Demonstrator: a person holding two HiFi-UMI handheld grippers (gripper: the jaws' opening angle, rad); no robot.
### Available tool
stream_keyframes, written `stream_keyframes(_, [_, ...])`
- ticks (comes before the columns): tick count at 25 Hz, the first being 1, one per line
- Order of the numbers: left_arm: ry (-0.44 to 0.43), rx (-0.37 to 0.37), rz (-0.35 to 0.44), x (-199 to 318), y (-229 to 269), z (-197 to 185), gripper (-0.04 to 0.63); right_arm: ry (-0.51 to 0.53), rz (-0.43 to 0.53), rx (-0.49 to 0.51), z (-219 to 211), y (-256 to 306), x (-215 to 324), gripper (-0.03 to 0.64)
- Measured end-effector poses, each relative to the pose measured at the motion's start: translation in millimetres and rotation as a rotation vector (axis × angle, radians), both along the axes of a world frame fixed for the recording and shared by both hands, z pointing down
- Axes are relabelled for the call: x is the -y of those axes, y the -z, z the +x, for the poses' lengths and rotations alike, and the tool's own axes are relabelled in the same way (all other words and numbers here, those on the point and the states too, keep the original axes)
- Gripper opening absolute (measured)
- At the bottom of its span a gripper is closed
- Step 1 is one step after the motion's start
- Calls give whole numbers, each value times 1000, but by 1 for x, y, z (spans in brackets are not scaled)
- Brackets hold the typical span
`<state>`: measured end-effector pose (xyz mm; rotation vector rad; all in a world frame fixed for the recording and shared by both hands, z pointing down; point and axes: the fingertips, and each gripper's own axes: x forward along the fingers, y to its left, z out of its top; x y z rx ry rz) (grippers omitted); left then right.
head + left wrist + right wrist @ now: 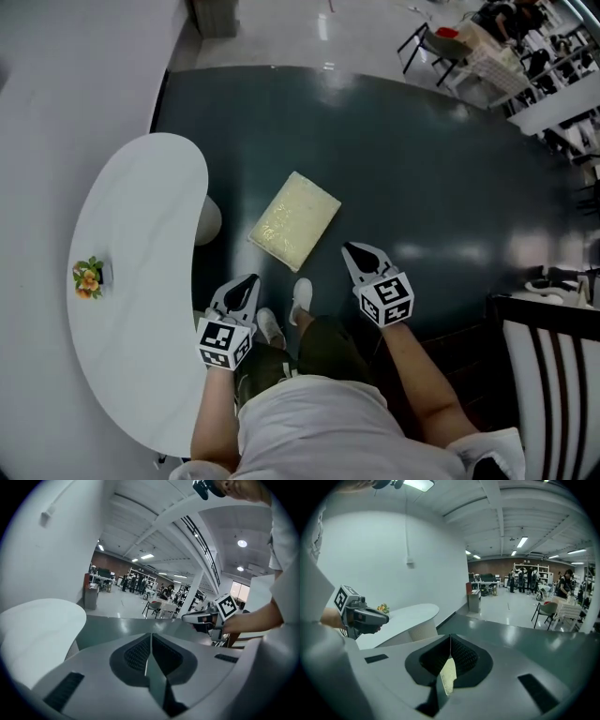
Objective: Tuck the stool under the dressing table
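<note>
The stool [293,221], with a pale yellow square cushion, stands on the dark floor just right of the white kidney-shaped dressing table [141,244]. It is out from under the table top. My left gripper [251,279] is shut and hangs near the table's edge, below and left of the stool. My right gripper [349,247] is shut too, a little right of the stool's near corner. Neither touches the stool. In the left gripper view the jaws [151,634] meet, with the table [37,625] at left. A sliver of yellow cushion [448,677] shows below the right gripper's closed jaws [450,637].
A small bunch of flowers [88,277] sits on the table top, which rests on a round pedestal [207,221]. A white wall runs along the left. A black-and-white slatted chair [553,366] stands at right. The person's shoes [302,300] are just behind the stool.
</note>
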<state>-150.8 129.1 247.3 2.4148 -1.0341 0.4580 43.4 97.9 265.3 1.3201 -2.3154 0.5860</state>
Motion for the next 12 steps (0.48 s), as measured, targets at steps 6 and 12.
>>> stream_keyframes(6, [64, 33, -133, 24, -62, 20, 2, 12, -104, 18, 36, -78, 42, 31])
stream_keyframes(12, [135, 11, -276, 38, -126, 31, 9, 24, -213, -2, 56, -152, 67, 84])
